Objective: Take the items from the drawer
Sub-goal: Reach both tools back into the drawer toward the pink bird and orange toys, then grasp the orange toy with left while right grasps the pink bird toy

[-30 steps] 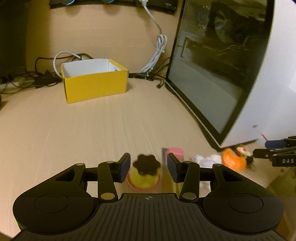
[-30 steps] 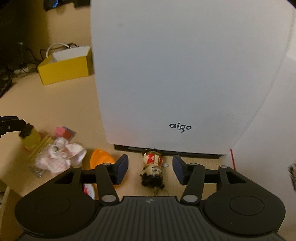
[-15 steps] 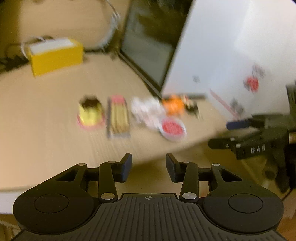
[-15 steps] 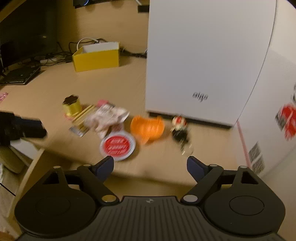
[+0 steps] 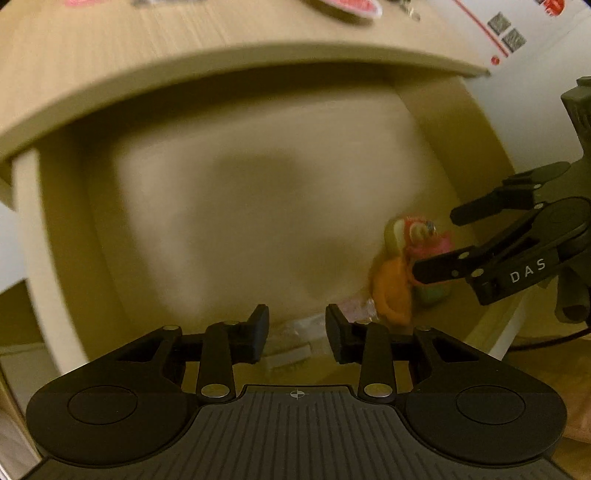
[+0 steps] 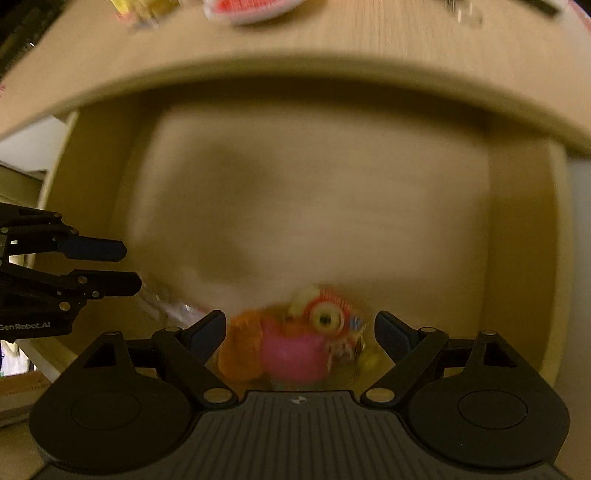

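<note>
Both views look down into an open wooden drawer (image 5: 258, 206) (image 6: 314, 206) under the desk edge. A colourful toy (image 6: 295, 347) in orange, pink and red with a big eye lies at the drawer's near right. My right gripper (image 6: 299, 332) stands open around it, fingers apart on either side; the blur hides whether they touch. In the left wrist view that toy (image 5: 410, 266) sits right of centre with the right gripper (image 5: 432, 243) over it. My left gripper (image 5: 295, 332) is open over a clear plastic packet (image 5: 291, 339) at the drawer's near edge.
The desk top's front edge (image 5: 236, 62) overhangs the drawer's back. A round red and white lid (image 6: 255, 7) and other small items lie on the desk above. The drawer's bare floor spreads wide to the left and rear.
Both grippers dropped from above the desk top down over the open drawer. The right gripper, open since half a second ago, now straddles the colourful toy.
</note>
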A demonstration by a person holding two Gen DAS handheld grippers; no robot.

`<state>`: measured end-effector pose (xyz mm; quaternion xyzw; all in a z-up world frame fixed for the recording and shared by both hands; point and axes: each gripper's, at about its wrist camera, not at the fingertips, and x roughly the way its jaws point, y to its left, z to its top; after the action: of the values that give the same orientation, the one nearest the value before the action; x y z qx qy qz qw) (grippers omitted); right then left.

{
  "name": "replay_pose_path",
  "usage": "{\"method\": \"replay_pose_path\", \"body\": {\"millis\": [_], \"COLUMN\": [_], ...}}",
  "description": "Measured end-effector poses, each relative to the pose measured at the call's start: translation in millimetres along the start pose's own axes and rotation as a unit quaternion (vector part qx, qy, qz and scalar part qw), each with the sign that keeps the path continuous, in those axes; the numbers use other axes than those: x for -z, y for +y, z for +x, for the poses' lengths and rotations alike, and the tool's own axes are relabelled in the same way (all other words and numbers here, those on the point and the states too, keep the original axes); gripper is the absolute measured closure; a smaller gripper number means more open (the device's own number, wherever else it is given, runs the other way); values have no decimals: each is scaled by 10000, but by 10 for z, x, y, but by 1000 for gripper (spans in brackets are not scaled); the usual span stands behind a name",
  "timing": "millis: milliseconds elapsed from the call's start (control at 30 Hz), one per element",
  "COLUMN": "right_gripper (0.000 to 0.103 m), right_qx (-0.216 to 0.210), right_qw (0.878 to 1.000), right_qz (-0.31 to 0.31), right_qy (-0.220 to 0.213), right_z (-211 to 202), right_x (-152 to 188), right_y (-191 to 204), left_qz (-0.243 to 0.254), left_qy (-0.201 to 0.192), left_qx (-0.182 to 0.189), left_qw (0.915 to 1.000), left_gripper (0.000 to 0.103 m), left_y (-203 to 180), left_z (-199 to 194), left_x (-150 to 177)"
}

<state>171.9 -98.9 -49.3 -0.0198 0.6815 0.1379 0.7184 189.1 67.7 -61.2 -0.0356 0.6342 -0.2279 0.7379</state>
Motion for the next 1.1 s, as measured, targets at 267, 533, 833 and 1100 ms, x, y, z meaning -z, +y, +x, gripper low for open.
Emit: {"method": "replay_pose_path", "body": {"millis": [267, 533, 833, 1100], "right_gripper": [16, 42, 47, 49], "right_qx": [-12, -6, -23, 114], "right_qw": [9989, 9979, 9993, 9981], "right_qz": [45, -201, -300, -383], "right_qy": [465, 615, 240, -461], "right_z": [271, 394, 441, 333], "right_x": [-18, -134, -486, -747], "right_y": [58, 202, 315, 401], "left_qz": [47, -89, -626, -656], "left_qy": [362, 394, -282, -413], "left_qx": [139, 146, -119, -164], "left_qw": [9992, 9991, 9976, 9969], "left_gripper": [70, 73, 75, 75], "left_y": [-75, -63, 204, 221], "left_z": [247, 383, 132, 24], "left_x": [-104, -178, -246, -192]}}
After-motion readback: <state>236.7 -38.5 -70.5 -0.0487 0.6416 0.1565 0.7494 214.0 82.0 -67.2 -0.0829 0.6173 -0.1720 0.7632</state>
